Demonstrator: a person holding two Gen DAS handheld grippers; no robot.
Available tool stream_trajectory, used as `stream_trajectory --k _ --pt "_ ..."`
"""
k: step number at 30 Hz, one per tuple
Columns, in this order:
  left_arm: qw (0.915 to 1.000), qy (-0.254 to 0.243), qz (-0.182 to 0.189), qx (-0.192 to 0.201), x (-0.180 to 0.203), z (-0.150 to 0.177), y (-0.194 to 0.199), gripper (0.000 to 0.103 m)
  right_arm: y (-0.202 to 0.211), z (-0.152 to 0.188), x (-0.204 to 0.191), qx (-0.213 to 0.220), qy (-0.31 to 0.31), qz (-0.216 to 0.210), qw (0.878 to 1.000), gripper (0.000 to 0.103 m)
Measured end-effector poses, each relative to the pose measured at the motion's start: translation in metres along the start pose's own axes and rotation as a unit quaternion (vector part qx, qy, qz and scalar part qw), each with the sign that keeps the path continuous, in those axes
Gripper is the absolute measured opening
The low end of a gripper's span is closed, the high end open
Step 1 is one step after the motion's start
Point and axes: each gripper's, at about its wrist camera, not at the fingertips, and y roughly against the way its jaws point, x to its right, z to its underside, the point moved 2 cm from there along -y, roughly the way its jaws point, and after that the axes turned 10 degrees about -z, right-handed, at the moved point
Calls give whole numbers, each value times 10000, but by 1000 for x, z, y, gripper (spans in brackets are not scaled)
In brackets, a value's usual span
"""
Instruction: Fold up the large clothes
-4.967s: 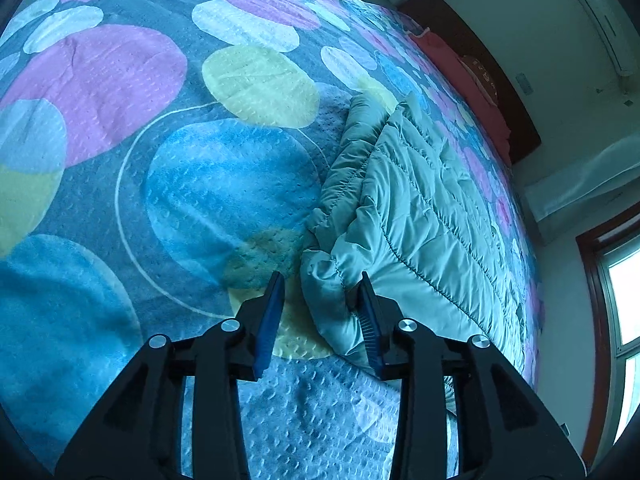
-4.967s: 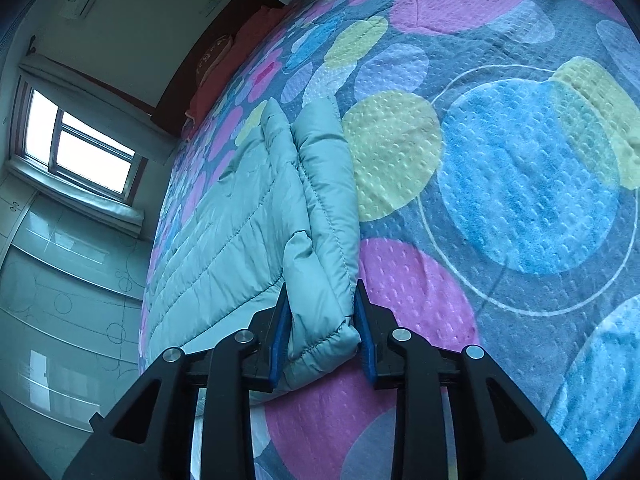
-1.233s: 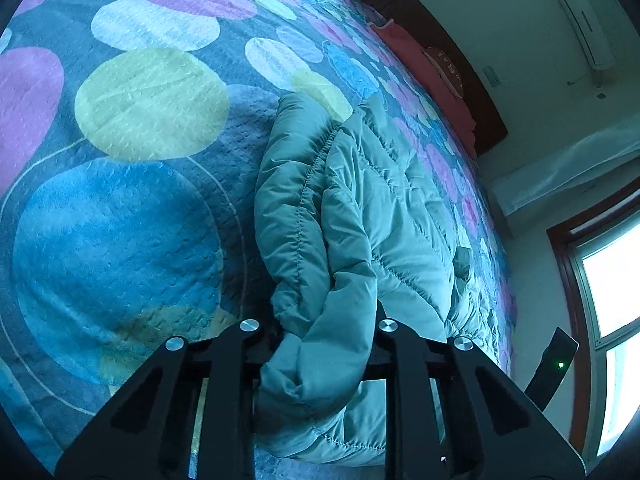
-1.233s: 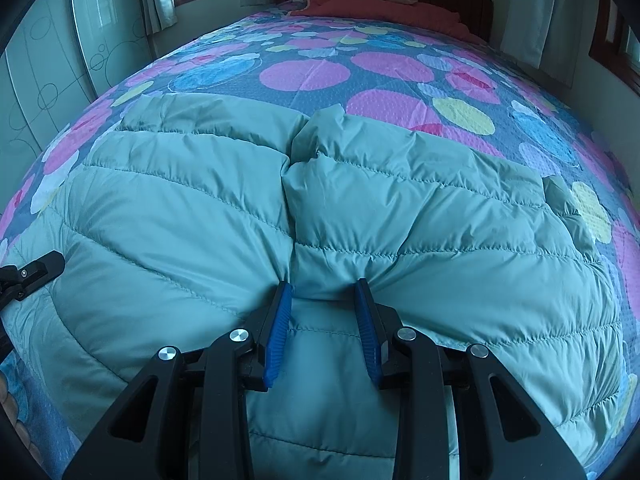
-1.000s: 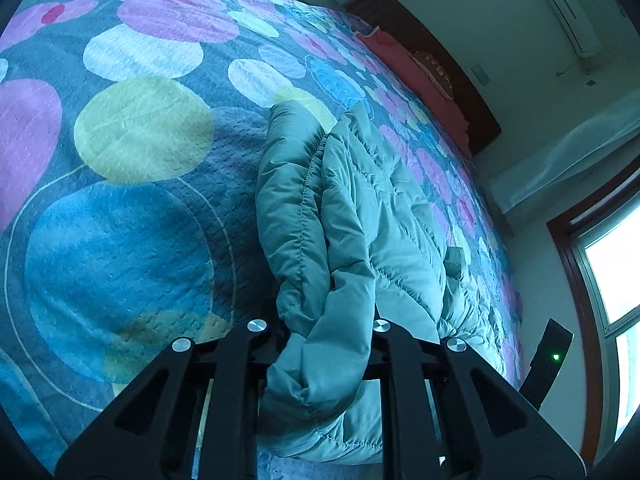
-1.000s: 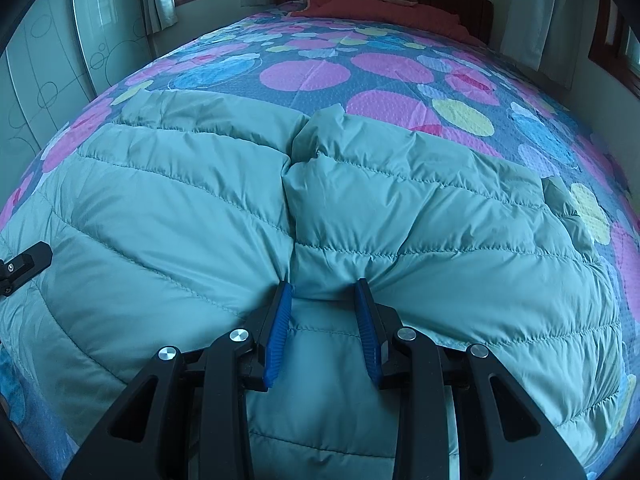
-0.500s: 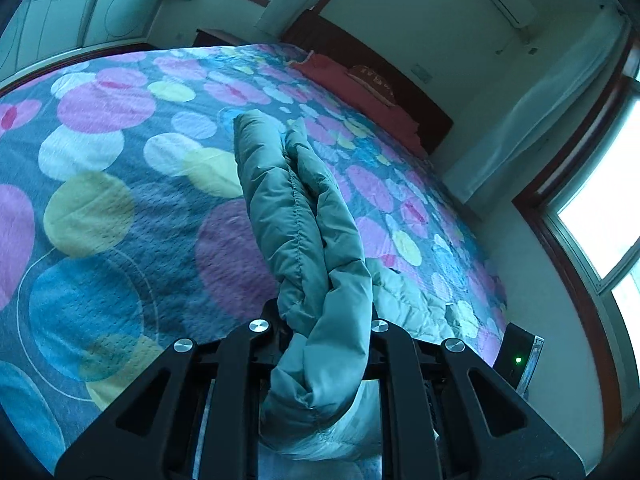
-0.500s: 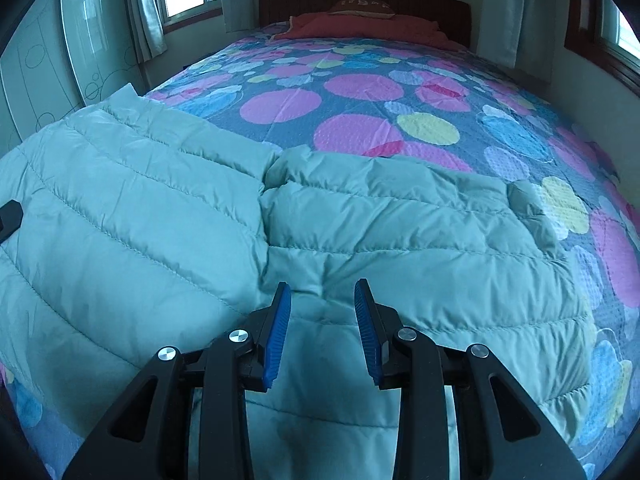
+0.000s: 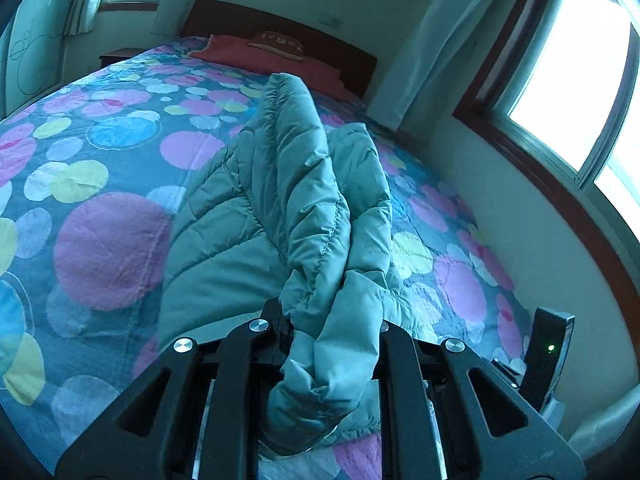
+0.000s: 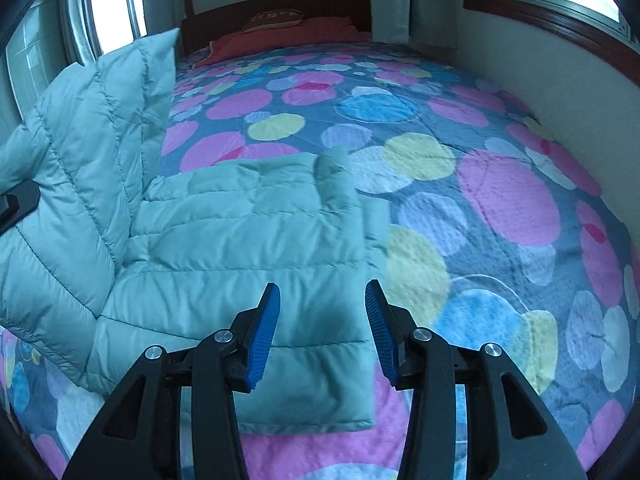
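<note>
Left gripper (image 9: 328, 332) clamps the jacket (image 10: 240, 232) flap, right gripper (image 10: 322, 332) opening empty, so we should lay it across evenly.

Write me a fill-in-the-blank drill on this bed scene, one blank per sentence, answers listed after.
1. The left hand-held gripper is clamped on a bunched fold of the teal puffer ____.
2. The right hand-held gripper holds nothing; its opening jaws carry ____ ribbed pads.
3. Part of the jacket lies flat on a bedspread printed with coloured ____.
4. At the head of the bed lies a ____ pillow.

Missing words: jacket; blue; circles; red
</note>
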Motion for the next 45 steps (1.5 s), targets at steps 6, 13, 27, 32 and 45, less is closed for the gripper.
stream_trajectory --k 6,13,27,32,45 --pt "9978 -395 -123 -513 39 36 -44 15 3 12 47 -43 -377 66 9993 45" --pt "9946 -749 -240 -672 67 71 -66 15 6 36 67 -120 -692 -30 9975 45" --pt "9960 -477 433 -621 66 72 -20 50 22 34 62 45 -804 -30 9967 45" --pt "9946 -110 732 -726 50 75 -4 51 25 40 54 -15 -766 48 9971 45" --pt "9816 1371 1234 -484 -38 56 31 61 36 39 38 46 -1099 -234 9937 45"
